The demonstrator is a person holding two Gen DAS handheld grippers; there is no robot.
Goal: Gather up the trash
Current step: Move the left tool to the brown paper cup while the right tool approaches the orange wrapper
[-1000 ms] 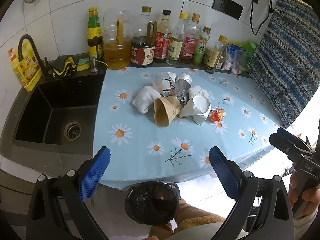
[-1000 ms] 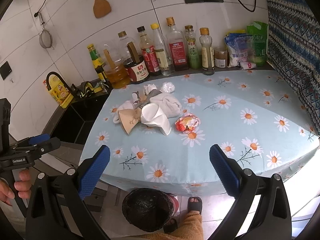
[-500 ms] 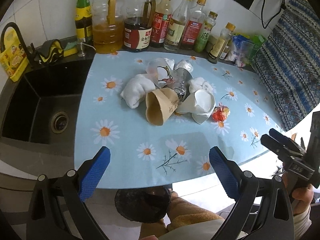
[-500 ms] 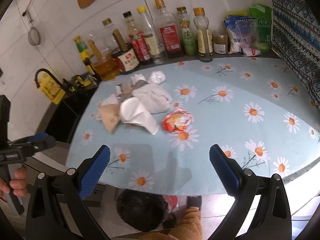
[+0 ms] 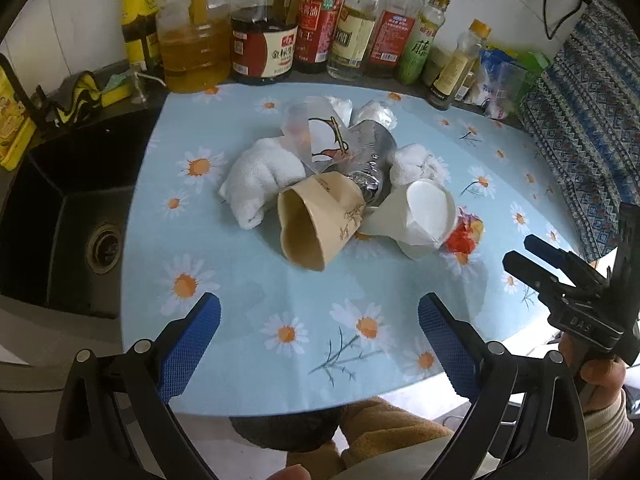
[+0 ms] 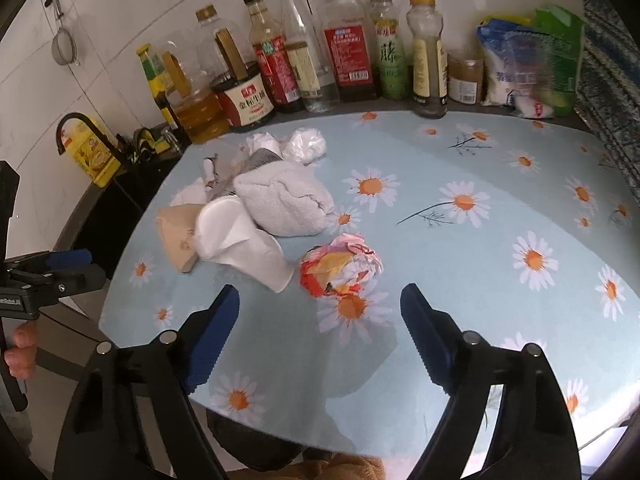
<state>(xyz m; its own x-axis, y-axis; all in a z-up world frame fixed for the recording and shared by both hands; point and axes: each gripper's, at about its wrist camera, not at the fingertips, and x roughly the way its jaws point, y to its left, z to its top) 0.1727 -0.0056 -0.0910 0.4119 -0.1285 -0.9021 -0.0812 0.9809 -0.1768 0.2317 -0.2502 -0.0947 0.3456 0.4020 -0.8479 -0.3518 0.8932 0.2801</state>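
A heap of trash lies on the daisy-print tablecloth (image 5: 248, 280): a brown paper cup (image 5: 316, 220) on its side, a crushed white paper cup (image 5: 424, 216), a white cloth (image 5: 260, 176), a clear printed bag (image 5: 320, 136) and a crumpled red and yellow wrapper (image 6: 340, 268). My left gripper (image 5: 318, 320) hangs open over the near cloth, short of the brown cup. My right gripper (image 6: 320, 304) hovers just short of the wrapper with its jaws closing and nothing between them. A black bin (image 6: 256, 440) sits below the table's near edge, partly hidden.
Several oil and sauce bottles (image 5: 260, 40) line the tiled wall behind the heap. A black sink (image 5: 60, 220) lies to the left. Plastic food bags (image 6: 528, 52) stand at the back right, beside a patterned blue cloth (image 5: 580, 120). A person's leg in tan cloth shows underneath.
Both grippers have come down and forward toward the heap, which now looks larger. The right gripper's jaws have narrowed. The bin has slid mostly under the table edge in both views.
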